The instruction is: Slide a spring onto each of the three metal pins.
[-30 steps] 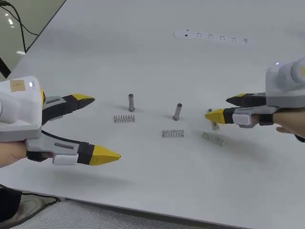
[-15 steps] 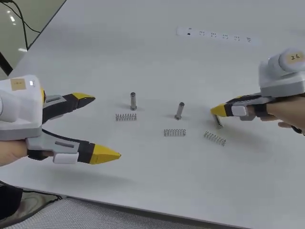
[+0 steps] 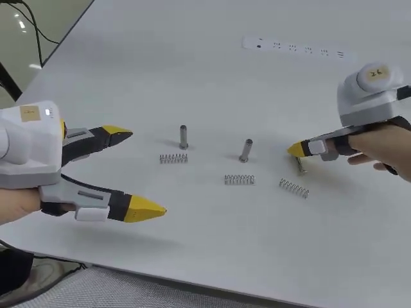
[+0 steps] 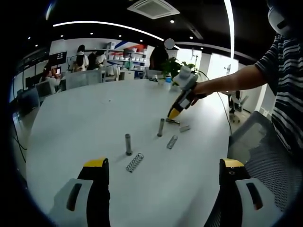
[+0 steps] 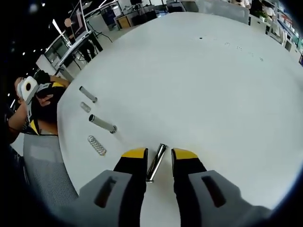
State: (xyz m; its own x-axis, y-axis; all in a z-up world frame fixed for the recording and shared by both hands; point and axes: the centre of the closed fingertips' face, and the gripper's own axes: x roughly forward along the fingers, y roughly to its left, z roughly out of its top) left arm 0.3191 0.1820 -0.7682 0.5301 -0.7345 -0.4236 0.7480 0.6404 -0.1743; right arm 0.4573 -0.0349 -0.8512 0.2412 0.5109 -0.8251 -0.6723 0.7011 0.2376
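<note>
Three metal pins and three springs sit on the white worktop (image 3: 212,83), none of the springs yet on a pin. In the head view the left pin (image 3: 183,137) stands upright with the left spring (image 3: 173,158) lying just beside it at 7 o'clock. The middle pin (image 3: 245,150) stands slightly tilted, and the middle spring (image 3: 239,179) lies near it at 6 o'clock. The right spring (image 3: 294,188) lies flat at 5 o'clock of the third pin (image 5: 156,163).

In the right gripper view, that third pin lies between the jaws of the right hand-held gripper (image 5: 159,154), which are set narrow. Whether they press on it cannot be told.

The left hand-held gripper (image 3: 138,171) hovers at 9 o'clock of the pins, well apart from them, with its jaws spread wide and nothing between them.

A white power strip (image 3: 292,49) lies far back at 1 o'clock of the pins, with marks too small to read. A round sticker (image 3: 376,73) on top of the right hand-held gripper bears dark characters that cannot be made out, and a tan square label (image 3: 27,113) on the left one is also illegible.
</note>
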